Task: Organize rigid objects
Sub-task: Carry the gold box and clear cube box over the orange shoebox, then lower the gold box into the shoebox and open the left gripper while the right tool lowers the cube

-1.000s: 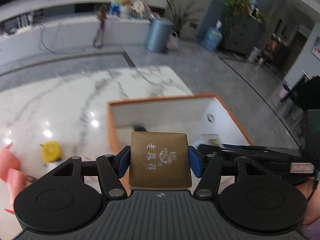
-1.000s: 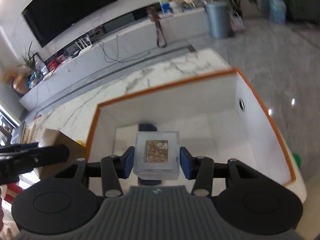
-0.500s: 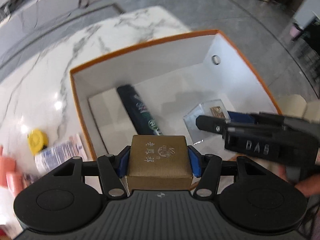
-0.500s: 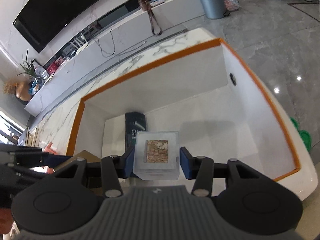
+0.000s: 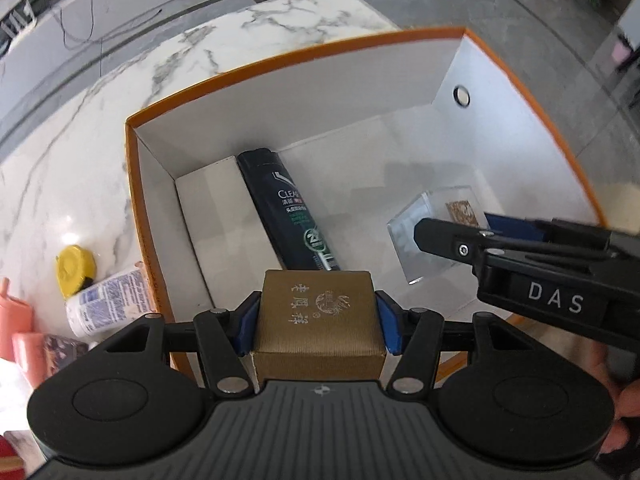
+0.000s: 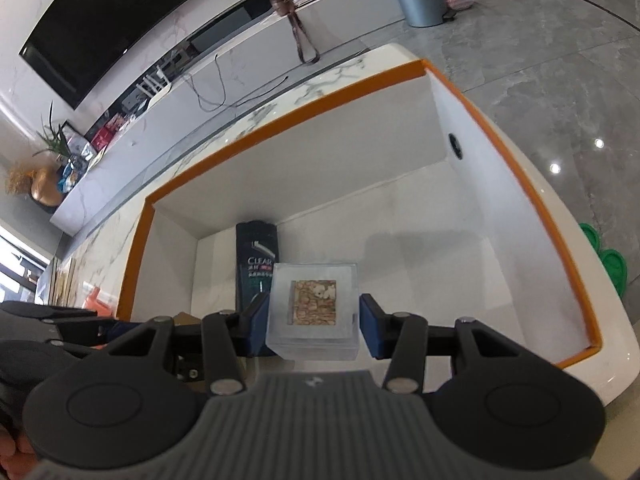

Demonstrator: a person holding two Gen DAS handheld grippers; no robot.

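Note:
My left gripper (image 5: 318,320) is shut on a gold gift box (image 5: 320,312) with printed characters, held over the near edge of an orange-rimmed white box (image 5: 132,168). My right gripper (image 6: 312,320) is shut on a clear plastic cube (image 6: 314,308) with a brown patterned square inside, held above the same box's floor. From the left wrist view that cube (image 5: 424,224) and the right gripper's black fingers (image 5: 448,240) come in from the right. A dark shampoo bottle (image 5: 288,212) lies flat on the box floor toward its left side; it also shows behind the cube (image 6: 256,256).
On the marble table (image 5: 80,152), left of the box, lie a white tube with a yellow cap (image 5: 76,272), a printed packet (image 5: 108,304) and pink items (image 5: 16,336). A low white ledge (image 6: 240,80) and a dark screen (image 6: 108,24) stand beyond the table. A person's hand (image 5: 624,396) shows at the right.
The left gripper has tipped downward and moved over the box, so its inside and the shampoo bottle now show. The right gripper has sunk lower into the box with the cube.

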